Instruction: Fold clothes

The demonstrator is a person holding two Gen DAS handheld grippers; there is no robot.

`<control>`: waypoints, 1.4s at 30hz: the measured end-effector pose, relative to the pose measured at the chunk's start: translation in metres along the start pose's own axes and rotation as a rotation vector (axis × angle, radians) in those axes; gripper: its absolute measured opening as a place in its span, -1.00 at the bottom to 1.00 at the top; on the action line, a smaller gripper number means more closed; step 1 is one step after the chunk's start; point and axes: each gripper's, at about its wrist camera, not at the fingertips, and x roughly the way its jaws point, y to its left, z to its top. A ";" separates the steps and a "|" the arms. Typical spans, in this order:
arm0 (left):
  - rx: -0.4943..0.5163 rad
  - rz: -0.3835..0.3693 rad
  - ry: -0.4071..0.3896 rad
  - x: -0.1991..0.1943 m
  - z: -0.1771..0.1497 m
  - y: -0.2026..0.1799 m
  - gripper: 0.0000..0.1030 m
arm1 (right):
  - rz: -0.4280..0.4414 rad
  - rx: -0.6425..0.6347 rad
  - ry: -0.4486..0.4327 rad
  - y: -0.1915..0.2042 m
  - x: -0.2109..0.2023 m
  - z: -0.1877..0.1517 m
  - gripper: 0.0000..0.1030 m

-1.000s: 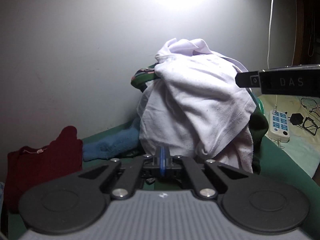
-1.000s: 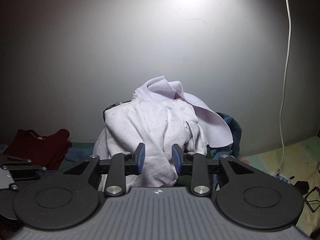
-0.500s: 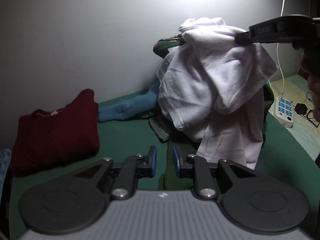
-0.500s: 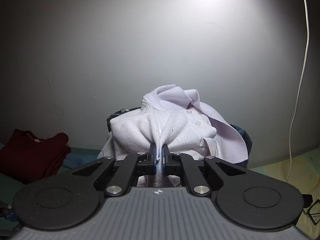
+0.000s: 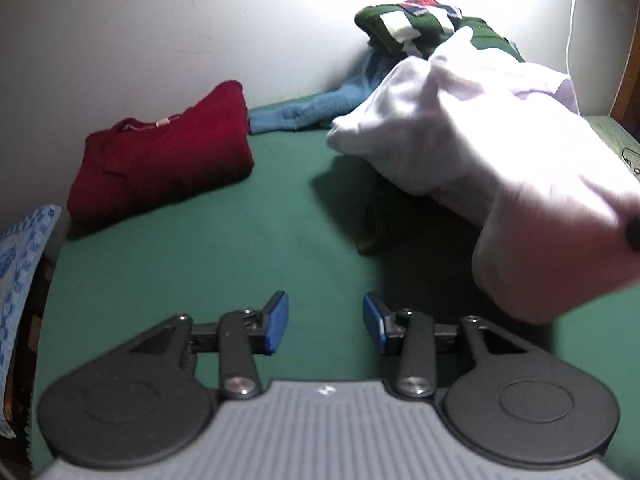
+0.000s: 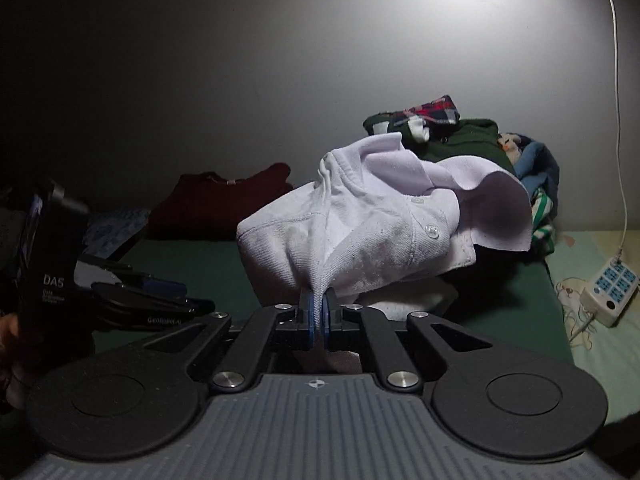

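Observation:
A white polo shirt [image 6: 376, 228] with a buttoned collar hangs bunched in front of my right gripper [image 6: 318, 316], which is shut on a fold of it. In the left wrist view the same shirt [image 5: 480, 160] stretches blurred across the right side, above the green surface [image 5: 248, 248]. My left gripper [image 5: 325, 322] is open and empty, low over the green surface, left of the shirt. The left gripper also shows in the right wrist view [image 6: 132, 296] at the left.
A folded dark red garment [image 5: 160, 156] lies at the back left against the wall. A pile of unfolded clothes [image 6: 460, 136], green, plaid and blue, sits behind the shirt. A blue garment [image 5: 304, 112] lies by the wall. A white power strip [image 6: 608, 296] lies at the right.
My right gripper closed on the white shirt and pulled it off the pile toward me. My left gripper opened and dropped lower over the green surface.

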 end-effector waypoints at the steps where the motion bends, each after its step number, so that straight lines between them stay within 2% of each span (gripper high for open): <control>1: 0.007 -0.011 0.015 -0.003 -0.010 -0.001 -0.02 | 0.005 -0.004 0.026 0.007 -0.003 -0.010 -0.93; 3: 0.021 -0.034 0.045 -0.008 -0.031 -0.004 0.20 | 0.016 -0.013 0.079 0.021 -0.009 -0.030 -0.93; 7: 0.079 -0.055 0.102 -0.014 -0.071 -0.014 0.22 | 0.037 -0.030 0.185 0.048 -0.021 -0.069 -0.88; 8: 0.070 -0.065 0.115 -0.015 -0.077 -0.013 0.23 | 0.042 -0.034 0.212 0.055 -0.024 -0.079 -0.76; 9: 0.061 -0.075 0.128 -0.016 -0.084 -0.011 0.23 | 0.047 -0.039 0.238 0.062 -0.027 -0.089 -0.72; 11: 0.048 -0.083 0.134 -0.016 -0.088 -0.009 0.27 | 0.047 -0.036 0.282 0.072 -0.032 -0.104 -0.34; 13: 0.052 -0.074 0.122 -0.017 -0.087 -0.010 0.34 | -0.025 0.038 0.266 0.055 -0.030 -0.094 -0.16; 16: 0.063 -0.073 0.094 -0.017 -0.076 -0.017 0.46 | -0.165 0.128 0.248 0.035 -0.027 -0.081 -0.16; 18: 0.058 -0.088 0.070 -0.014 -0.067 -0.021 0.70 | -0.256 0.144 0.242 0.027 -0.021 -0.074 -0.16; 20: 0.042 -0.098 0.068 -0.008 -0.054 -0.025 0.74 | -0.344 0.158 0.239 0.020 -0.014 -0.067 -0.15; 24: -0.008 -0.120 0.045 -0.002 -0.030 -0.030 0.78 | -0.407 0.169 0.279 0.011 0.000 -0.056 -0.06; 25: -0.010 -0.111 0.035 0.000 -0.025 -0.032 0.80 | -0.419 0.171 0.289 0.009 0.004 -0.054 0.03; 26: -0.001 -0.096 0.029 0.003 -0.022 -0.035 0.87 | -0.432 0.174 0.296 0.007 0.007 -0.052 0.07; 28: 0.014 -0.076 0.030 0.011 -0.017 -0.039 0.89 | -0.454 0.178 0.301 0.006 0.010 -0.049 0.08; 31: 0.022 -0.068 0.047 0.021 -0.013 -0.044 0.76 | -0.469 0.183 0.303 0.004 0.015 -0.045 0.15; 33: 0.014 -0.083 0.052 0.024 -0.014 -0.045 0.49 | -0.479 0.178 0.300 0.003 0.017 -0.044 0.19; 37: 0.020 -0.088 0.051 0.026 -0.014 -0.051 0.25 | -0.483 0.167 0.300 -0.001 0.020 -0.041 0.20; 39: 0.013 -0.108 0.050 0.024 -0.014 -0.051 -0.16 | -0.480 0.169 0.300 -0.004 0.022 -0.040 0.20; 41: -0.002 -0.124 0.050 0.022 -0.014 -0.050 -0.49 | -0.476 0.171 0.298 -0.006 0.023 -0.040 0.21; 42: -0.006 -0.121 0.046 0.021 -0.014 -0.051 -0.57 | -0.472 0.173 0.298 -0.007 0.024 -0.039 0.21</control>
